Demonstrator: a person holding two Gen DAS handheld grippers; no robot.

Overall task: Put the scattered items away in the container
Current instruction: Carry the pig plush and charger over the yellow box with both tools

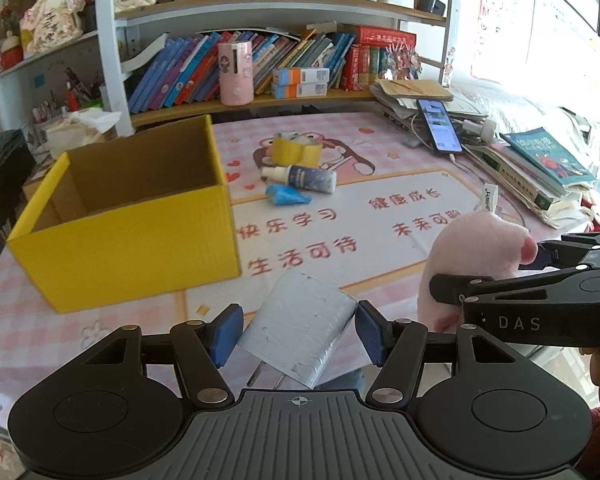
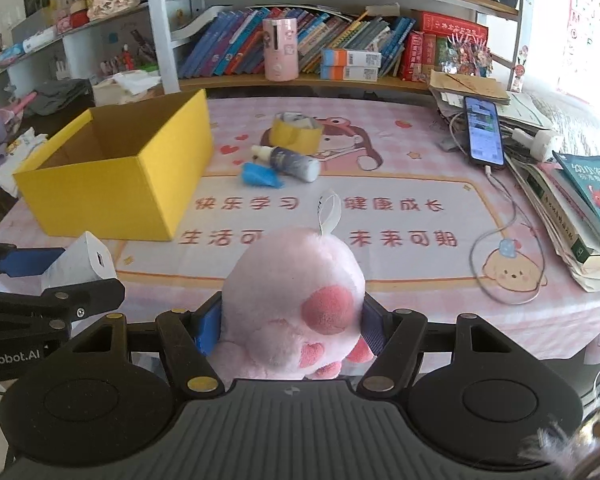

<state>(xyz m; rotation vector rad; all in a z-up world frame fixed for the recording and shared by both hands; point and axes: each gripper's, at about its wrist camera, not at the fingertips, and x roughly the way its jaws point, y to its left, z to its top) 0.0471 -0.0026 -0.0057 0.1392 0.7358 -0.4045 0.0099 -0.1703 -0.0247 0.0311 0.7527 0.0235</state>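
Between my left pads: left gripper [image 1: 296, 334] clamps a white charger plug [image 1: 300, 336], prongs pointing back at my camera.
Right grip: I see the right gripper [image 2: 290, 326] pressed on a pink plush toy [image 2: 292, 300], white tag sticking up.
Both loads: I hold them above the near edge of the table, side by side.
Container: yellow cardboard box [image 1: 128, 236], open-topped, inside looks empty from here, on the left part of the table.
Still scattered: yellow tape roll [image 1: 296, 149], small spray bottle [image 1: 300, 177] lying on its side, blue crumpled piece [image 1: 287, 195], all close together beside the box.
Surface: pink checked mat [image 2: 400, 196] with cartoon print and red characters.
Right edge: phone [image 2: 485, 131] on a cable, stacked books [image 2: 580, 216].
Room: bookshelf [image 2: 340, 76] behind the table, pink cylinder [image 2: 281, 49] on it.
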